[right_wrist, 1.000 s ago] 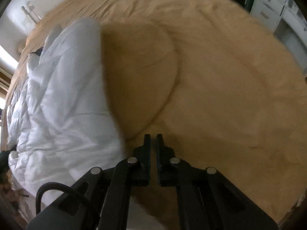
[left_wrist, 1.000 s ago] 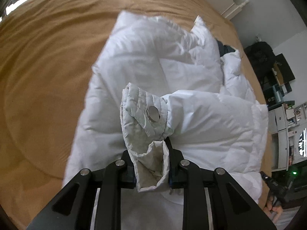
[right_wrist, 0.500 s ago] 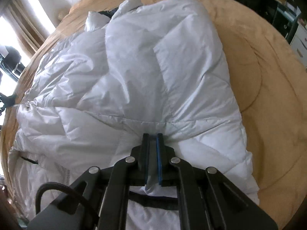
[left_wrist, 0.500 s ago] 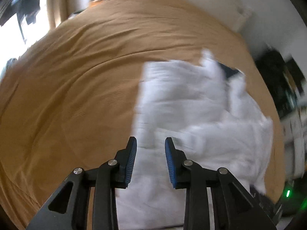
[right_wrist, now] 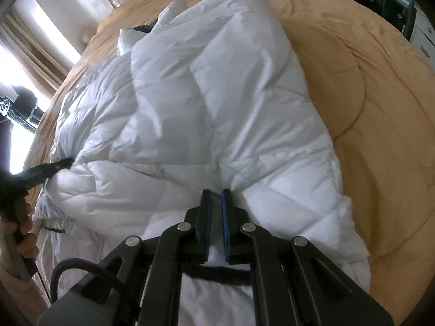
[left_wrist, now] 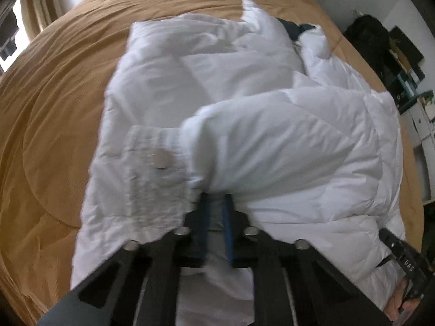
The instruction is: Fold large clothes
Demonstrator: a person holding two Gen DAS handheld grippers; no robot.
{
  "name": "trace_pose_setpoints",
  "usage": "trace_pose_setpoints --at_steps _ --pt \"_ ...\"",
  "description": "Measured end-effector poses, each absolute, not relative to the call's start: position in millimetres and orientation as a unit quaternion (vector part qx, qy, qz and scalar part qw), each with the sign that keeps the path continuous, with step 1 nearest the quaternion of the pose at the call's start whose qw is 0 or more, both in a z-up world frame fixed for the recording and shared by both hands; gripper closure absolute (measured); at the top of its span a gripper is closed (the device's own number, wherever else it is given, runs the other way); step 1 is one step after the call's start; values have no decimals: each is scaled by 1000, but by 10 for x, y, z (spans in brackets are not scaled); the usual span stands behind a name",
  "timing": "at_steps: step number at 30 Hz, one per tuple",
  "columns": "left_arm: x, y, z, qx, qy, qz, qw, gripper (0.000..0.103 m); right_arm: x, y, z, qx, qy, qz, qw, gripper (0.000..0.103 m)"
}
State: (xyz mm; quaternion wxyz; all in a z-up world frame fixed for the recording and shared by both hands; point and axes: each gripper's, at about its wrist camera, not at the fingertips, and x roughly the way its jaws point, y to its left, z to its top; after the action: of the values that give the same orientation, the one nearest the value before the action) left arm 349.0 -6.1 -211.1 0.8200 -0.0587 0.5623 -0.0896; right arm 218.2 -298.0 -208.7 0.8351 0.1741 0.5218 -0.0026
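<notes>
We've got the white puffer jacket (right_wrist: 206,103) lying across the tan bedspread (right_wrist: 380,87), one sleeve folded over the body, its cuff (left_wrist: 152,179) with the silver snap (left_wrist: 162,158) on top. Our left gripper (left_wrist: 216,203) has just been closing, and its blue pads now pinch jacket fabric under that sleeve. Our right gripper (right_wrist: 216,198) is nearly closed too, clamped on a fold of the jacket.
</notes>
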Motion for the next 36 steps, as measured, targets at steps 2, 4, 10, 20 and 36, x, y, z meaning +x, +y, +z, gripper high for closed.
trace_pose_setpoints --at_steps 2,4,10,20,36 --pt "3506 47 -2064 -89 564 -89 816 97 2162 -2989 -2077 173 525 -11 833 96" --pt "3501 -13 -2008 -73 559 -88 821 97 2125 -2973 -1978 187 514 -21 837 92" --pt "3521 -211 -2048 -31 563 -79 822 96 2348 -2240 -1481 158 446 56 879 92" --pt "3550 306 -1949 -134 563 -82 811 102 2377 -1966 -1980 157 507 100 842 93" --pt "3670 398 -1921 -106 551 -59 825 92 3090 -3358 -1959 203 506 -56 836 103"
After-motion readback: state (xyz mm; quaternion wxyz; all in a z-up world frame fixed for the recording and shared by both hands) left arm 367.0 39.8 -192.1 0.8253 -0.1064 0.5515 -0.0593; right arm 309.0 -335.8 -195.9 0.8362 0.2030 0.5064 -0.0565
